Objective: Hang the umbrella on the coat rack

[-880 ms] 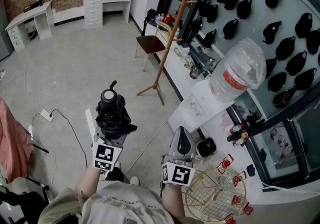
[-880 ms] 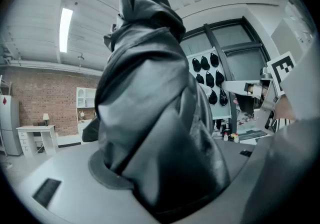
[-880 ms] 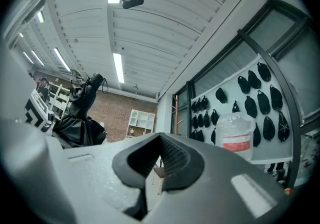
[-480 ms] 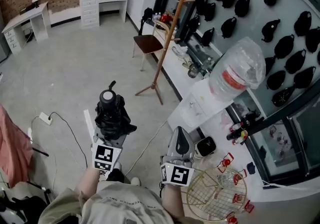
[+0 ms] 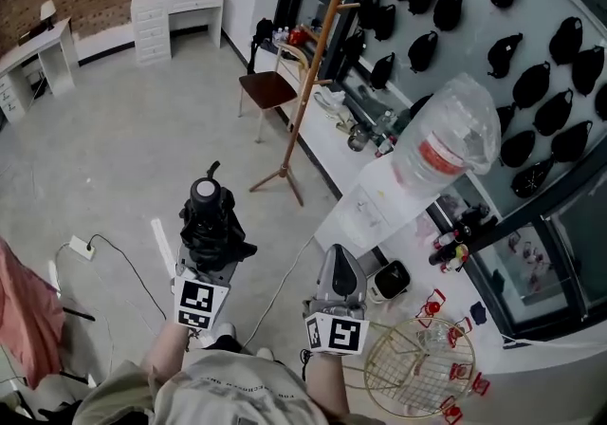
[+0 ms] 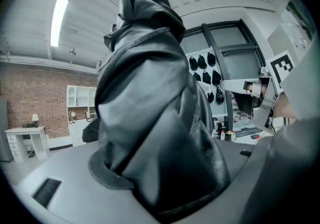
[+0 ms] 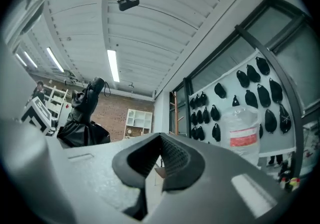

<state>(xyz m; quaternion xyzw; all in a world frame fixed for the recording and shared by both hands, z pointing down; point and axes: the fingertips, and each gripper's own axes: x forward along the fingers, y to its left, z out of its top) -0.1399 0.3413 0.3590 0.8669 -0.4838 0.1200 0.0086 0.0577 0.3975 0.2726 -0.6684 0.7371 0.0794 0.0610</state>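
Note:
A folded black umbrella [image 5: 211, 224] stands upright in my left gripper [image 5: 209, 257], whose jaws are shut on its lower part. In the left gripper view the umbrella [image 6: 150, 108] fills the space between the grey jaws. A short strap loop sticks up from its round top end. My right gripper [image 5: 340, 283] is shut and holds nothing; its ribbed pads [image 7: 172, 155] meet. The wooden coat rack [image 5: 318, 63] stands on a tripod foot on the floor ahead, right of the umbrella and well apart from it.
A wooden chair [image 5: 266, 86] stands beside the rack. A white counter [image 5: 379, 210] at right carries a big water bottle [image 5: 446, 143], small bottles and a gold wire basket [image 5: 408, 371]. Black caps hang on the wall. A power strip [image 5: 81, 248] and cable lie on the floor.
The view has drifted forward and to the right: the rack and chair sit a little lower and closer. Both grippers keep their places, the left one still holding the umbrella.

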